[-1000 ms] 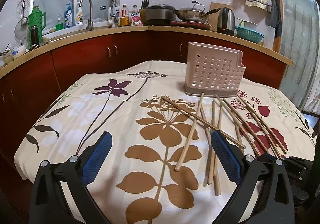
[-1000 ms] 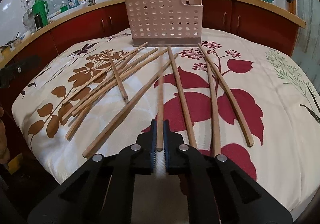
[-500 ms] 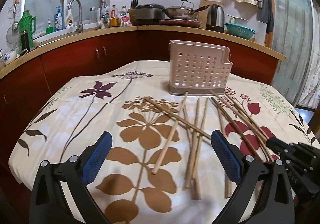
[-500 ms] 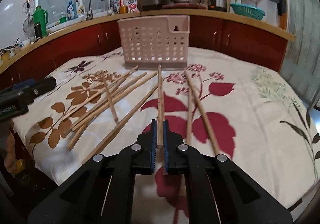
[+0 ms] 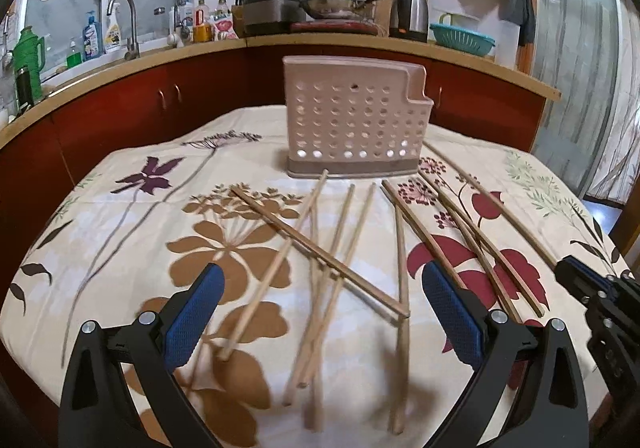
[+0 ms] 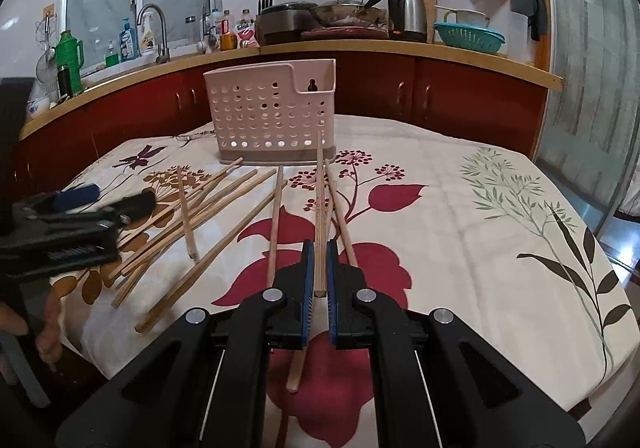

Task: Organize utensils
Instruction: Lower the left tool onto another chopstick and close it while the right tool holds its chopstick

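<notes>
My right tool point(image 6: 317, 268) is clenched on one chopstick point(image 6: 319, 208). Its long axis runs straight ahead along the fingers, butt end between the blue pads point(image 6: 307, 288), tip aimed at the near right corner of the perforated utensil holder point(image 6: 272, 116). The stick sits raised off the cloth, its tip overlapping the holder's lower front wall in this view; whether it touches I cannot tell.

My left tool point(image 5: 320, 312) is released, pads spread wide, nothing between them. It hangs over the loose chopsticks point(image 5: 340, 248) on the floral-clothed desk point(image 5: 140, 240).

Left wrist view: the scatter fans from the near edge toward the holder. One stick lies diagonally across several others; most of the rest point roughly at the holder's base. Three or four more lie to the right on the red flower. My right tool shows only as a black body at the far right edge, and the held stick cannot be picked out there.

Right wrist view: the held stick and the grip, plus a keyhole slot in the holder's raised back corner. Two sticks lie on the cloth just either side of the pads. The left tool appears at the left edge, above the pile's near end.

The holder stands upright at the far side of the desk, beyond all the sticks.
</notes>
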